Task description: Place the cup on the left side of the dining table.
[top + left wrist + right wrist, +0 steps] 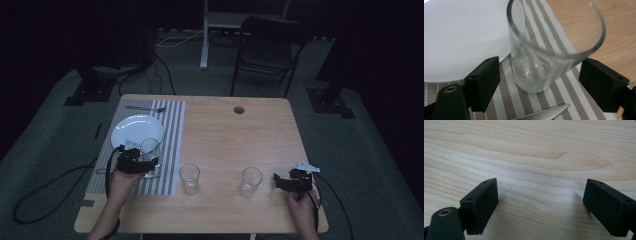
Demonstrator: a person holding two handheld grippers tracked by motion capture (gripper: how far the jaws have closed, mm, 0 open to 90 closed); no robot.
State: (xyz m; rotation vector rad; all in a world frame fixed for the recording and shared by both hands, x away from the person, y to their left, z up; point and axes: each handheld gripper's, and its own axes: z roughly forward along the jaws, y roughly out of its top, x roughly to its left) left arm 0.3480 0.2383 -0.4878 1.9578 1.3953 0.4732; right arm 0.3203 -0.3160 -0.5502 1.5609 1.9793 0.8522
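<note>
My left claw (537, 82) stands released around the glass (549, 47), its pads apart from the walls on both sides. The glass is upright on the striped mat (506, 100), just beside the white plate (461, 37). Up close I also see a knife tip (544, 115) lying on the mat under the claw. From the high view I get the two other glasses (190, 178) on the bare bench (240, 135) and a fork (146, 108) beyond the plate. My right claw (540, 207) hangs released over plain wood.
</note>
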